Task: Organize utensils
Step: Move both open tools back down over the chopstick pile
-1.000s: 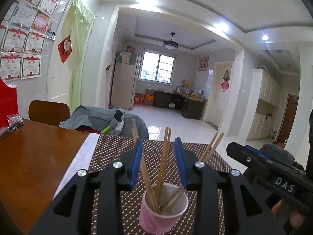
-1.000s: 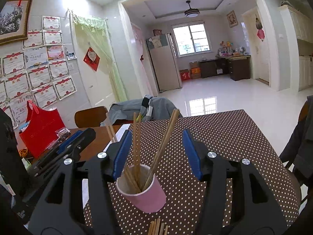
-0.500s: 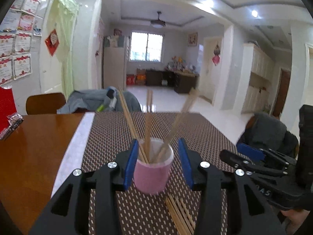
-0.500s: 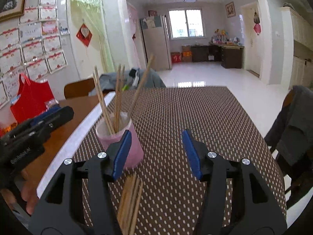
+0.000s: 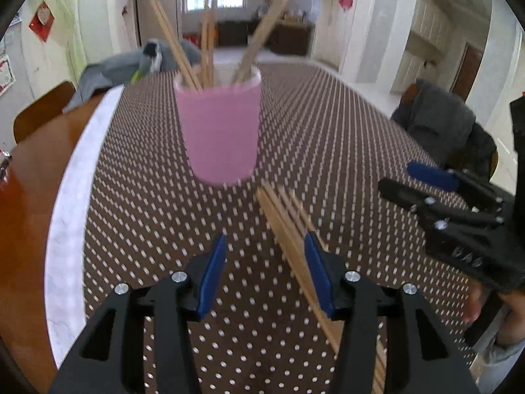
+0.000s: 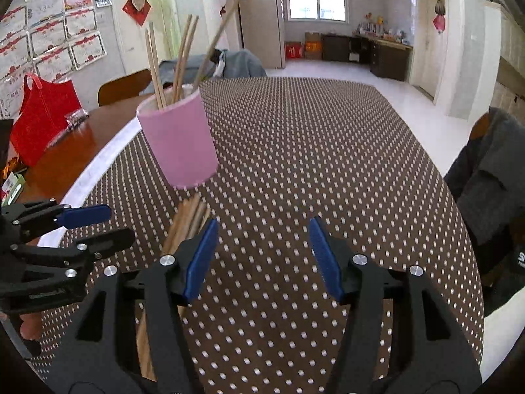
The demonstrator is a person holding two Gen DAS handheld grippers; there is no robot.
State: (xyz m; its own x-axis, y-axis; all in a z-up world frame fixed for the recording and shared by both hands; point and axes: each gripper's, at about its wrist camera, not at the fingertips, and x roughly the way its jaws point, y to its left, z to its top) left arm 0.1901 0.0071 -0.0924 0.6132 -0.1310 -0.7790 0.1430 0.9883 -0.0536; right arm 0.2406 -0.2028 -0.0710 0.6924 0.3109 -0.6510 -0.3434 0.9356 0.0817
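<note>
A pink cup (image 5: 219, 131) stands upright on the brown dotted mat (image 5: 328, 151) and holds several wooden chopsticks (image 5: 203, 32). A bundle of loose chopsticks (image 5: 288, 226) lies on the mat in front of the cup. My left gripper (image 5: 265, 246) is open and empty, just behind the bundle's left side. In the right wrist view the cup (image 6: 178, 141) is at the left, the loose chopsticks (image 6: 187, 223) pass under my left finger, and my right gripper (image 6: 262, 233) is open and empty over the mat.
Bare wooden table (image 5: 29, 177) lies left of the mat's white edge. A red bag (image 6: 42, 115) stands on it. Chairs draped with grey clothing stand at the far side (image 5: 137, 62) and the right (image 6: 489, 164).
Both grippers have pulled back and dropped toward the mat. The cup, earlier between the left fingers, now stands ahead of them. The loose chopsticks have come into view.
</note>
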